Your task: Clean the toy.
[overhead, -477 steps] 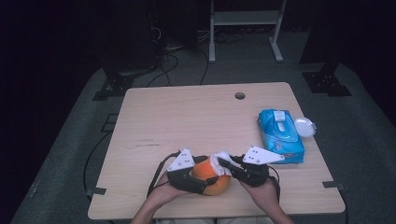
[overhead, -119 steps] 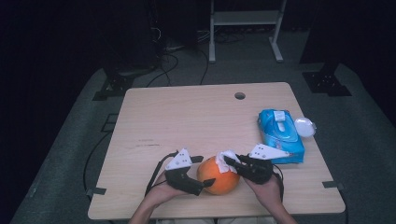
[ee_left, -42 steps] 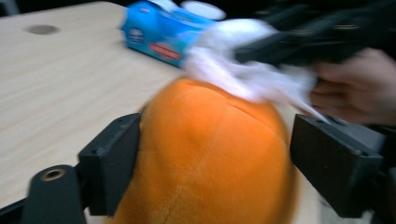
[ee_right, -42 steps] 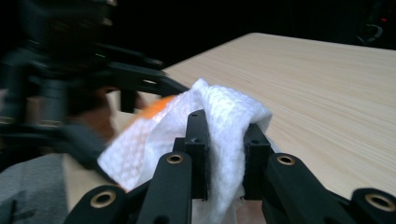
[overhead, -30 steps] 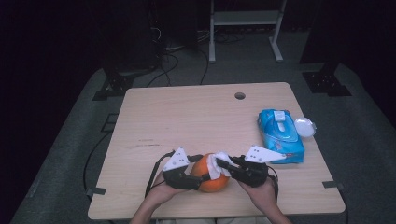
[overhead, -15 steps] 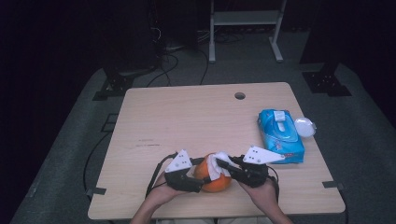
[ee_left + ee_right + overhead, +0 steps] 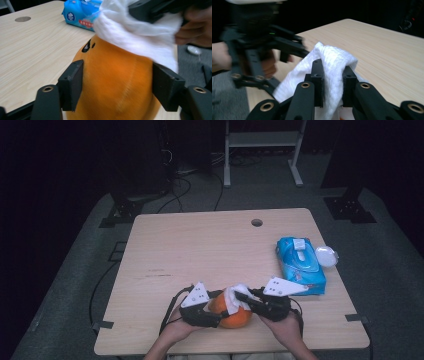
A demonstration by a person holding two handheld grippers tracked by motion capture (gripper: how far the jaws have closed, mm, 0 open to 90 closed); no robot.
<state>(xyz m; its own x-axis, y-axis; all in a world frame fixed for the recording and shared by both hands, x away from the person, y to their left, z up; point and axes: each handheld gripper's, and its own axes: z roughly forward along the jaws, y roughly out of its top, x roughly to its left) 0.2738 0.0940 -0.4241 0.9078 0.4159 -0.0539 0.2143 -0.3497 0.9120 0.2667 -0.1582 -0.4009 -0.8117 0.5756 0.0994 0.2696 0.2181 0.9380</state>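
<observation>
left gripper (image 7: 214, 316): near the table's front edge, jaws clamped on both sides of the orange toy (image 7: 117, 82) | right gripper (image 7: 241, 296): just right of it, jaws pinching the white cloth (image 7: 329, 72) atop the toy | hands: both at the front edge

High view looks down over the table (image 7: 200, 250); both gripper views sit close, sharing it
</observation>
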